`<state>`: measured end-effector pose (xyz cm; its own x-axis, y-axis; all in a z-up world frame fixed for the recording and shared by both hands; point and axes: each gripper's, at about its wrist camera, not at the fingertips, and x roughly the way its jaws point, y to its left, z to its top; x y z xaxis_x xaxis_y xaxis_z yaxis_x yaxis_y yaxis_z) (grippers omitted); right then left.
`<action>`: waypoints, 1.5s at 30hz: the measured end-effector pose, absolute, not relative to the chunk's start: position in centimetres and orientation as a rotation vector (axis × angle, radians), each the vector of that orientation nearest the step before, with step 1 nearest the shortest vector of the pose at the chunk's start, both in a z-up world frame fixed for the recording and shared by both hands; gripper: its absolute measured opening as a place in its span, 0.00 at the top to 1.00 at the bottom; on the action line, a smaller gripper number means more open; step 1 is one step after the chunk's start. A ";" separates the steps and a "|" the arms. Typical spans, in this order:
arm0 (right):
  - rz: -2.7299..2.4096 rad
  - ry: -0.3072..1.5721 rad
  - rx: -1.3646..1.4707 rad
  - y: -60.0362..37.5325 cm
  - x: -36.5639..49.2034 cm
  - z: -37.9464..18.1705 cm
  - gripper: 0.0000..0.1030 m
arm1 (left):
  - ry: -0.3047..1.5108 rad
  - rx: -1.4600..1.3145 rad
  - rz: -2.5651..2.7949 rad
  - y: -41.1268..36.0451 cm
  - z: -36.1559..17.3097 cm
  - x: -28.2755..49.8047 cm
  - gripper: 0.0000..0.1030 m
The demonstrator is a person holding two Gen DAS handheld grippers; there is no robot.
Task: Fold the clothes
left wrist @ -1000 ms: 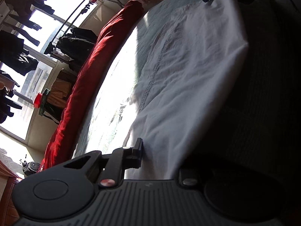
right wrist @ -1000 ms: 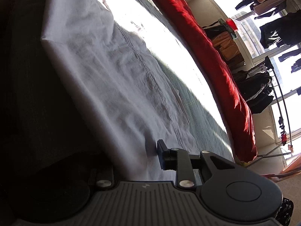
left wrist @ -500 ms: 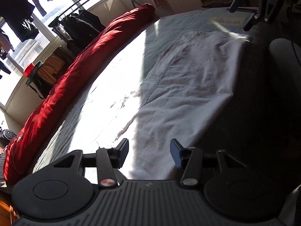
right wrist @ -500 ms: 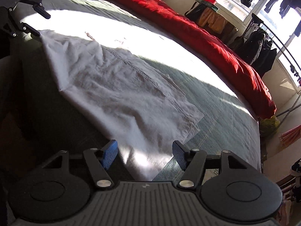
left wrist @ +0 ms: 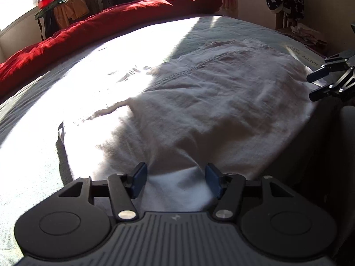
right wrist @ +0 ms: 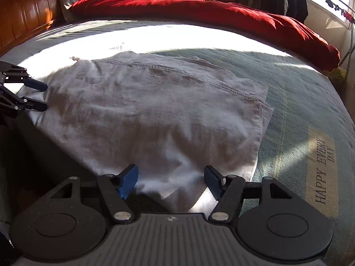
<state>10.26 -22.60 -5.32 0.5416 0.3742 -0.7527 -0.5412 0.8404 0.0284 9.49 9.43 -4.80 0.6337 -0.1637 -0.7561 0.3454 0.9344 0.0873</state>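
the white cloth (left wrist: 221, 102) lies flat on the bed (left wrist: 33, 155), near the red blanket (left wrist: 111, 24). my left gripper (left wrist: 175, 182) is opening over the cloth's near edge, holding nothing. my right gripper (right wrist: 170, 180) is wide apart over the cloth's other end, holding nothing.

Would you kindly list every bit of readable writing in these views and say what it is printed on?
"HAPPY EVERY DAY": on a pale patch of the bed cover, right wrist view.
The same patch in the left wrist view: seen from the other way round, letters too blurred to read.
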 end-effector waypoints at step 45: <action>0.567 0.928 0.617 -28.7 8.8 -7.1 0.00 | 0.888 -0.134 -0.277 8.5 -3.6 10.5 0.17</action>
<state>8.80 -28.69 -7.15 0.4818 0.6815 -0.5508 -0.1795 0.6921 0.6992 10.54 8.49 -3.64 0.5984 -0.2934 -0.7455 0.1826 0.9560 -0.2297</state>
